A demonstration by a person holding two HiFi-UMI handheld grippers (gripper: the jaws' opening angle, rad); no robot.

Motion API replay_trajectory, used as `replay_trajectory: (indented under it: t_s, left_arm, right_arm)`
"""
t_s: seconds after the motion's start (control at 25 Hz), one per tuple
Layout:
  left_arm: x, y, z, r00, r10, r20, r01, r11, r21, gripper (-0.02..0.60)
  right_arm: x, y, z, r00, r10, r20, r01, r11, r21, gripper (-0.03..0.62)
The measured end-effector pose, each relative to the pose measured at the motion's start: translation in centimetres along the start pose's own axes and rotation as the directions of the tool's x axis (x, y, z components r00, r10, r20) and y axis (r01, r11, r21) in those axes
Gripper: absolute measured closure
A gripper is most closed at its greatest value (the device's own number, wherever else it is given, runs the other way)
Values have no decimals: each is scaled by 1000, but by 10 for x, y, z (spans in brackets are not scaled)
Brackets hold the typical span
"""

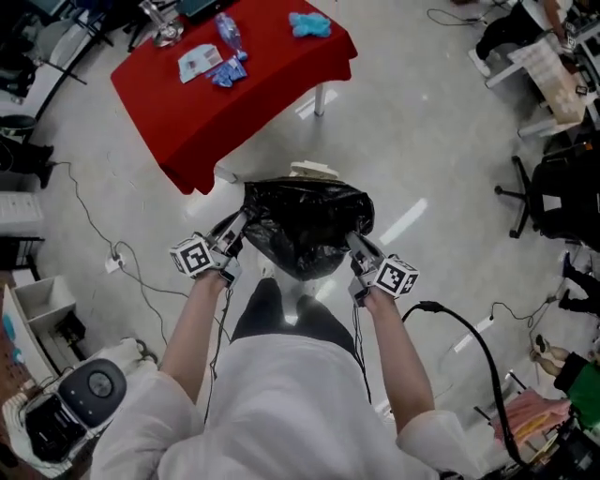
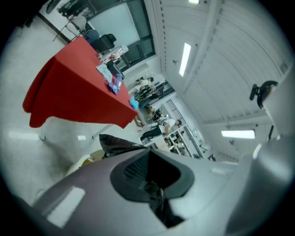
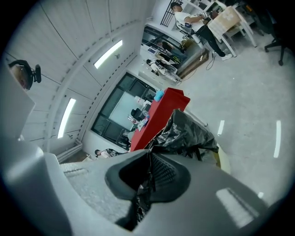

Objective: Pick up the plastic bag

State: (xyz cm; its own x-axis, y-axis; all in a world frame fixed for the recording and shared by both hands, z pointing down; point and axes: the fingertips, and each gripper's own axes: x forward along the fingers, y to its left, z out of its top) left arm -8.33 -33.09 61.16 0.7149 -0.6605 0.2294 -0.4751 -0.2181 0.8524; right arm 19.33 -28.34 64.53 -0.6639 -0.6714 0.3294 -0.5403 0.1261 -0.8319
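A full black plastic bag (image 1: pixel 305 228) hangs in the air in front of the person, stretched between both grippers. My left gripper (image 1: pixel 232 238) is shut on the bag's left edge, and a pinched strip of black film (image 2: pixel 154 193) shows between its jaws in the left gripper view. My right gripper (image 1: pixel 359 249) is shut on the bag's right edge. In the right gripper view the black film (image 3: pixel 146 184) runs through the closed jaws and the bag (image 3: pixel 186 131) bulges just beyond them.
A table with a red cloth (image 1: pixel 253 84) stands ahead, carrying a bottle (image 1: pixel 229 33), papers and a blue cloth (image 1: pixel 309 24). A pale object (image 1: pixel 312 170) lies under the bag. Cables (image 1: pixel 94 234) trail on the floor at left, office chairs (image 1: pixel 562 197) stand at right.
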Motion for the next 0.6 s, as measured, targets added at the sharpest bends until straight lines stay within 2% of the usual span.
replay_trajectory:
  t_s: [0.24,0.6]
  left_arm:
    - [-46,-58,-1,1000,-1,10,0,995,100,575]
    - [-98,-132,-26,997,-39,66,27,984,174,575]
  right_arm:
    - [-55,46,2,999,37,-1,-37,996,-82,591]
    - [-123,104,-4,991,132,35,-125,979,-162,591]
